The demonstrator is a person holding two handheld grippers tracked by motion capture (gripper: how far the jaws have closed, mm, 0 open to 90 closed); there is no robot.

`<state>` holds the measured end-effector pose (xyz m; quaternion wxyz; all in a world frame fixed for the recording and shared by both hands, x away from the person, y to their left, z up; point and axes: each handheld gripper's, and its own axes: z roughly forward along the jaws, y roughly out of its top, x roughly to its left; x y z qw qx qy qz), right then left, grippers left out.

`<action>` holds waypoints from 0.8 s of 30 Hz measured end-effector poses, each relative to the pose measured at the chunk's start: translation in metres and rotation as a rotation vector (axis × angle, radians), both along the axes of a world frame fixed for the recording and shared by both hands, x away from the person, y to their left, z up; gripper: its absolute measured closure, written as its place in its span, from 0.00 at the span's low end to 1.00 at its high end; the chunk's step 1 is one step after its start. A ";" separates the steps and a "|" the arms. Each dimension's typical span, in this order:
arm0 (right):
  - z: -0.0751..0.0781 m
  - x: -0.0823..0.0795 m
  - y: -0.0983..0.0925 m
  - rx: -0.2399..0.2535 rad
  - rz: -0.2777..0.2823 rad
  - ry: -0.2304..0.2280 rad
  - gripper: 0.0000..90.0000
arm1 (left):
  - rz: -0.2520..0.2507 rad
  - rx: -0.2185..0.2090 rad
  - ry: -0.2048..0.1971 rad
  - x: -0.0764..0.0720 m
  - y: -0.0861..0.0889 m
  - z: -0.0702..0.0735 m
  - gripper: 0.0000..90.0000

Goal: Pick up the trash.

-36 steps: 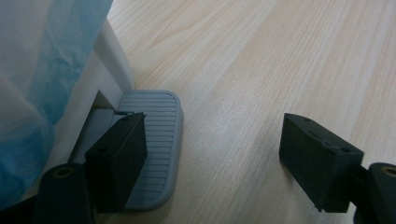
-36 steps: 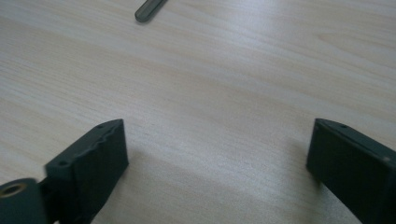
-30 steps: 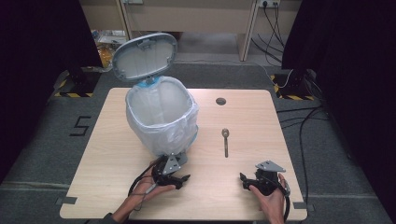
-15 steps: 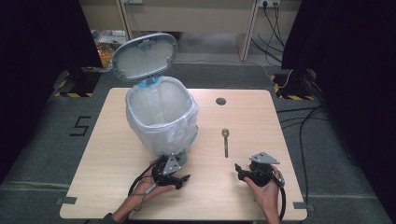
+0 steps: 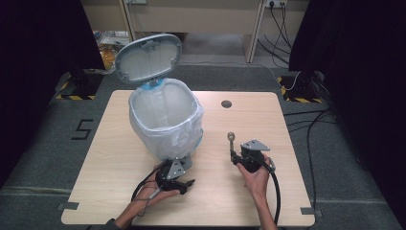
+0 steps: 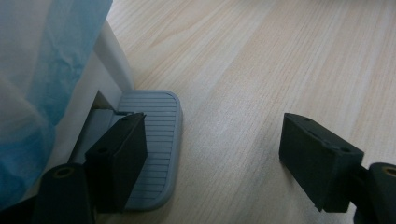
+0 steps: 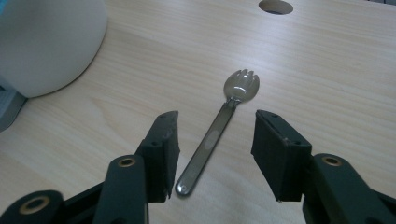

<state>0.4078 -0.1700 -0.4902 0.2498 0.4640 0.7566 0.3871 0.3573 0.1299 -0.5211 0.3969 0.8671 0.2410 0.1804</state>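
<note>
From above, I see my right gripper [image 5: 234, 157] at the spork [image 5: 231, 141], whose handle end it hides; the left gripper [image 5: 184, 182] sits by the bin [image 5: 165, 120]. Along the left jaws, spread wide, one rests over the grey pedal [image 6: 156, 140], partly covering it. Along the right jaws, which have just been closing, the spork's [image 7: 219, 130] handle lies untouched between them.

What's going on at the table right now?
A person works two hand-held grippers. The left gripper rests one jaw on the foot pedal of the pedal bin, whose lid stands open over the bag liner. The right gripper has just been closing its jaws around the handle of a metal spork lying flat on the table; the pads do not touch it yet.
</note>
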 end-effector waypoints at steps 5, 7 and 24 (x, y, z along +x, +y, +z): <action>-0.004 0.011 0.006 -0.003 -0.008 0.007 0.63 | 0.000 0.003 -0.004 0.000 0.000 0.000 0.25; -0.006 0.013 0.007 -0.003 -0.011 0.012 0.63 | 0.000 0.003 -0.004 0.000 0.000 0.000 0.25; -0.023 0.041 0.011 0.015 -0.031 0.082 0.70 | -0.003 0.003 -0.006 0.000 0.000 0.000 0.25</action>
